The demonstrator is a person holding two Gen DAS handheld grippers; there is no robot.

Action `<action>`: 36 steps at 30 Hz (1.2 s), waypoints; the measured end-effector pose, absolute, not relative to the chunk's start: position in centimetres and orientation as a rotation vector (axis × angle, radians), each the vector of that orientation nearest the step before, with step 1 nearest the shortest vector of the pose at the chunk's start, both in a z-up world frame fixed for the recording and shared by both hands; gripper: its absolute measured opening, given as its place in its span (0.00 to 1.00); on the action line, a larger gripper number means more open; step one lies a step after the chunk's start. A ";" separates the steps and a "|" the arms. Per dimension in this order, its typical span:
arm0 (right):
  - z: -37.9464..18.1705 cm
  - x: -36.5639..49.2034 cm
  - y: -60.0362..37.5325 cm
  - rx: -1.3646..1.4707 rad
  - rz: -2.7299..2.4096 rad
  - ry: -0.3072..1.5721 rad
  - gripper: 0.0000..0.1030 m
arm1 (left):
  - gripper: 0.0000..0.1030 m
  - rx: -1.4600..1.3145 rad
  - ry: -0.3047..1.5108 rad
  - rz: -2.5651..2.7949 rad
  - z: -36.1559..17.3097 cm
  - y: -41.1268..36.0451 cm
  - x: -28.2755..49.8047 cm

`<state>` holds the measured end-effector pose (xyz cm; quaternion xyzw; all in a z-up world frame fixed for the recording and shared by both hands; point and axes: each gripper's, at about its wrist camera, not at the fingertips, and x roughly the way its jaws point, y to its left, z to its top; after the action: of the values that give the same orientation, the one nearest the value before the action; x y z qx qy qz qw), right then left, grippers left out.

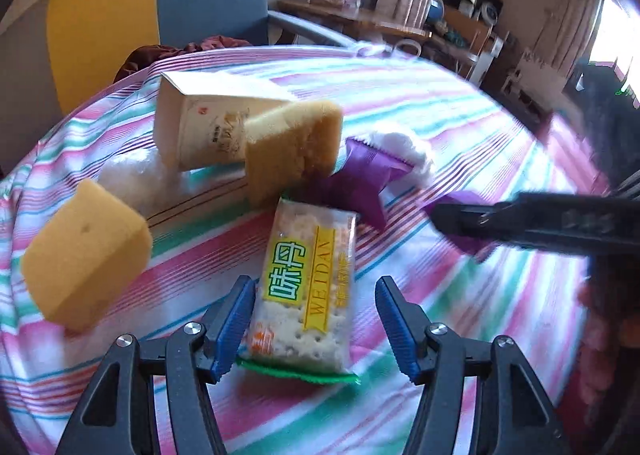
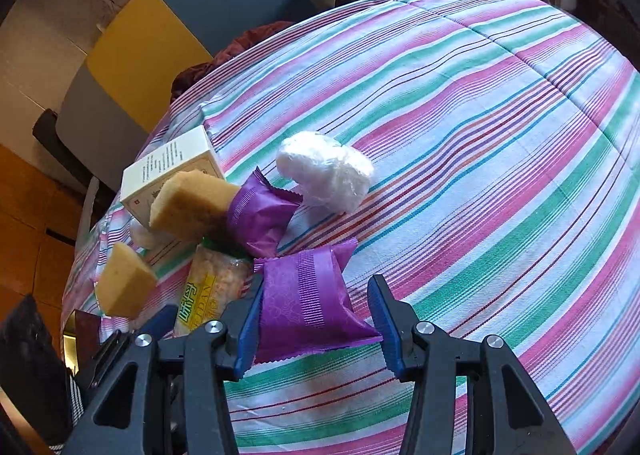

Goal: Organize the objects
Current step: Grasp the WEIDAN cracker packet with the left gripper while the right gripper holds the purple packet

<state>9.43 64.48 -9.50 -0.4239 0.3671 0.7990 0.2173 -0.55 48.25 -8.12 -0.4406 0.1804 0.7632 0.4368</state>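
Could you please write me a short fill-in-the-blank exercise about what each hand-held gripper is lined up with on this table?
1. Between the open fingers of the left hand-held gripper lies a packet of ____.
2. The packet between the fingers of the right hand-held gripper is ____ in colour.
3. The number of yellow sponges on the striped tablecloth is ____.
4. The cardboard box lies behind the far ____.

Missing words: crackers; purple; two; sponge

striped tablecloth (image 2: 480, 115) carries cracker pack (image 1: 304, 287), two purple sachets (image 2: 304, 307), sponges (image 1: 84, 251), box (image 1: 196, 123), white bundle (image 2: 328, 171).
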 end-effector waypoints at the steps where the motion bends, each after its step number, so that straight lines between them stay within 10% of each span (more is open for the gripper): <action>1: -9.5 9.4 64.5 -1.174 2.214 1.019 0.49 | 0.60 -1.101 0.480 1.902 -8.6 48.5 -0.6; 36: -8.6 6.6 60.4 -1.267 2.369 0.720 0.49 | 0.48 -0.971 0.321 2.059 -8.8 38.9 2.9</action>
<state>6.61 60.43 -8.61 -0.4481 0.2546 0.8380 0.1793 2.95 38.92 -8.78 -0.3854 0.1273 0.8174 0.4088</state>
